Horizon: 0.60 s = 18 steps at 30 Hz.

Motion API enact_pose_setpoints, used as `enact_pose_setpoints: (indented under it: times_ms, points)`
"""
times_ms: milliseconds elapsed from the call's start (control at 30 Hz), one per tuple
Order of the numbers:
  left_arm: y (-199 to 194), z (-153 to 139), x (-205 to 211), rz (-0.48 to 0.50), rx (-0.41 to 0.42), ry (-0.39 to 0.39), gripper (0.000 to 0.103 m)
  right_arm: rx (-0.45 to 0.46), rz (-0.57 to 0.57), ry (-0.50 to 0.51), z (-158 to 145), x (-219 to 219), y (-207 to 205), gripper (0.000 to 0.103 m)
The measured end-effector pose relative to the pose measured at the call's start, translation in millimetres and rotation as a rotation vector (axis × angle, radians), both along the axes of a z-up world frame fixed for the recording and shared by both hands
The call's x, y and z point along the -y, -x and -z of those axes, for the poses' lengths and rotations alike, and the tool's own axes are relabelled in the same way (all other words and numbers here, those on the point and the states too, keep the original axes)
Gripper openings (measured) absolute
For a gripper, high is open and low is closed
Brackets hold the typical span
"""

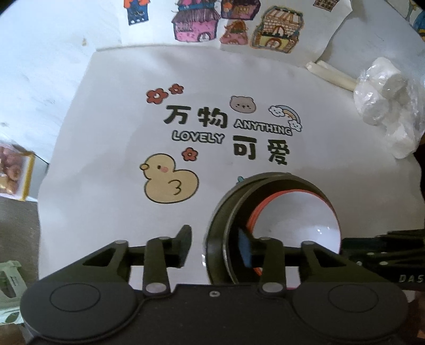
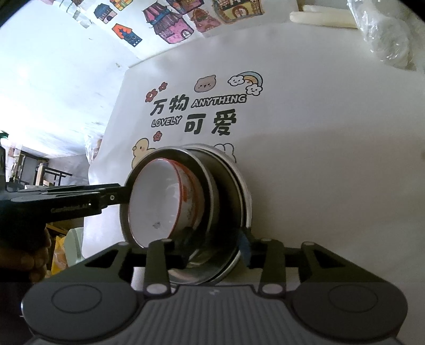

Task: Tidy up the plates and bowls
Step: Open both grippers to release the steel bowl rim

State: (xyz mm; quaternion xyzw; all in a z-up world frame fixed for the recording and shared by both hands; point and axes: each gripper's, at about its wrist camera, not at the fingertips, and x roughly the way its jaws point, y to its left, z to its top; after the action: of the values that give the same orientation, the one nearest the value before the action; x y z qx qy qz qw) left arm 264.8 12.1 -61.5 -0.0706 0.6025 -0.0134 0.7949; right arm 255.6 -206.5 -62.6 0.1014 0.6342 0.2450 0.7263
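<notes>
A white bowl with an orange rim (image 1: 297,220) (image 2: 162,201) sits nested inside stacked metal bowls (image 1: 225,228) (image 2: 225,193) on the white printed tablecloth (image 1: 111,127). The stack looks tilted. My left gripper (image 1: 216,246) is open, its jaws straddling the stack's rim: one finger outside, the blue-padded one inside. It also shows in the right wrist view (image 2: 117,197), reaching the rim from the left. My right gripper (image 2: 215,252) is open wide around the near side of the metal stack, its pads at the rim.
A clear plastic bag of round white items (image 1: 385,106) (image 2: 387,37) lies at the far right, with pale sticks (image 1: 332,74) (image 2: 324,18) beside it. Cartoon house pictures (image 1: 239,24) lie at the back. A yellow box (image 1: 16,172) stands off the left edge.
</notes>
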Motion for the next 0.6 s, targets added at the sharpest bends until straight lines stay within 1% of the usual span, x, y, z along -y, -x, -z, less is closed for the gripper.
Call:
enact_pose_setpoints:
  times_ms: [167, 233, 300, 367, 433, 500, 567, 600]
  points:
    - [4, -4, 0, -0.026, 0.018, -0.035, 0.057, 0.016, -0.012, 0.001, -3, 4, 1, 0.056]
    - [7, -5, -2, -0.042, 0.026, -0.04, 0.065, 0.022, -0.017, -0.003, -4, 5, 2, 0.059]
    - [9, -6, -3, -0.057, 0.032, -0.054, 0.07, 0.029, -0.025, -0.003, -5, 6, 2, 0.064]
    - [12, -7, -4, -0.074, 0.038, -0.066, 0.074, 0.036, -0.032, -0.001, -6, 6, 2, 0.071]
    - [14, -7, -4, -0.095, 0.041, -0.076, 0.082, 0.046, -0.041, -0.001, -7, 6, 1, 0.072]
    - [17, -8, -5, -0.11, 0.052, -0.072, 0.084, 0.058, -0.051, 0.001, -9, 6, 0, 0.074]
    - [19, -8, -4, -0.123, 0.058, -0.066, 0.087, 0.072, -0.06, -0.001, -11, 6, -1, 0.081]
    - [20, -8, -4, -0.128, 0.06, -0.068, 0.091, 0.079, -0.062, -0.005, -13, 6, 0, 0.083]
